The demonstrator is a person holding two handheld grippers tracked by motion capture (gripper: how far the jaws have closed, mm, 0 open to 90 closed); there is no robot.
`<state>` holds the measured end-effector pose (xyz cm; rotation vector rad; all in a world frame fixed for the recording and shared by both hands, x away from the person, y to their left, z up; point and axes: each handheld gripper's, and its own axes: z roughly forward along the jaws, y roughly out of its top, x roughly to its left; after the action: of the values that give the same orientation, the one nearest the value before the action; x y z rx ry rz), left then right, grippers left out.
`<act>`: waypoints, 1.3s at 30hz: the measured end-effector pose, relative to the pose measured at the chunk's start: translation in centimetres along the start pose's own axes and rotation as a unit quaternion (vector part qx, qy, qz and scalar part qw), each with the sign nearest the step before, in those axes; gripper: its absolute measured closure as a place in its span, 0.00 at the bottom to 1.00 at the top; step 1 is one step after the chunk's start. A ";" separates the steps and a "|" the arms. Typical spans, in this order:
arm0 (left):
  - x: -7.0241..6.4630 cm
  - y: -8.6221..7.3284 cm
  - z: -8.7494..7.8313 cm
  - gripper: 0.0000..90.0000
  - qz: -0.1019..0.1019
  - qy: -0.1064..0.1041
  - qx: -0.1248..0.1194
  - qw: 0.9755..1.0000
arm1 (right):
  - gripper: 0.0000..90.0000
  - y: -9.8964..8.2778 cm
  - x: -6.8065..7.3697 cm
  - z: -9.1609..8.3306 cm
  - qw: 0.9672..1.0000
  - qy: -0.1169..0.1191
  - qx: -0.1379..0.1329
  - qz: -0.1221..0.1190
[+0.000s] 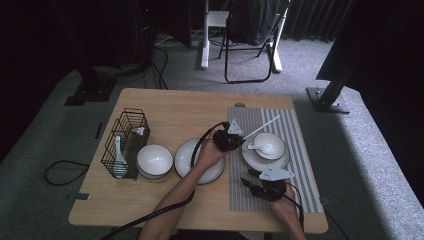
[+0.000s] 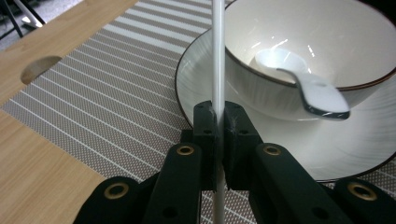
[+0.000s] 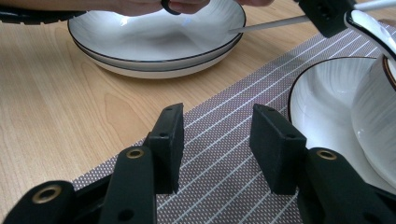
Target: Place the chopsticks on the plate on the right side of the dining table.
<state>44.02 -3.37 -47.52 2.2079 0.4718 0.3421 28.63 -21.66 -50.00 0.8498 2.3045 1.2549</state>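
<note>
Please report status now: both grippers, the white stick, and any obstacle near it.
Left gripper shut on white stick. Right gripper open, empty, over striped mat. Bowl with spoon close beside stick.

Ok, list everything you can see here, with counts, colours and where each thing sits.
Wooden table: one, light, centre.
Striped placemat: one, grey, table's right.
White chopstick: one, clamped in left claw.
Dark-rimmed bowl: one, white, on a plate on the placemat.
White spoon: one, in that bowl.
Empty plate: one, white, mid-table.
Second bowl: one, white, beside the wire basket.
Left claw: shut.
Right claw: open, over the placemat.
</note>
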 end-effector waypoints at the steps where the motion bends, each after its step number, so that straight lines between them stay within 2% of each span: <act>1: 0.0 0.0 0.1 0.95 0.001 0.001 0.004 1.000 | 0.60 0.0 0.0 0.0 1.000 0.000 0.000 0.000; 12: -0.1 -0.2 1.1 0.95 0.006 0.009 0.038 0.999 | 0.60 0.0 0.0 0.0 1.000 0.000 -0.001 -0.001; 22: -0.2 -0.1 1.9 0.95 0.013 0.019 0.067 0.998 | 0.60 0.0 0.0 0.0 1.000 0.000 -0.002 0.000; 39: -0.2 -0.2 1.9 0.95 0.020 0.021 0.076 0.997 | 0.60 -0.1 -0.1 0.0 1.000 -0.002 0.000 0.002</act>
<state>44.54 -4.60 -48.87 2.3651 0.4910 0.3855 28.65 -21.74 -50.12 0.8561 2.3006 1.2549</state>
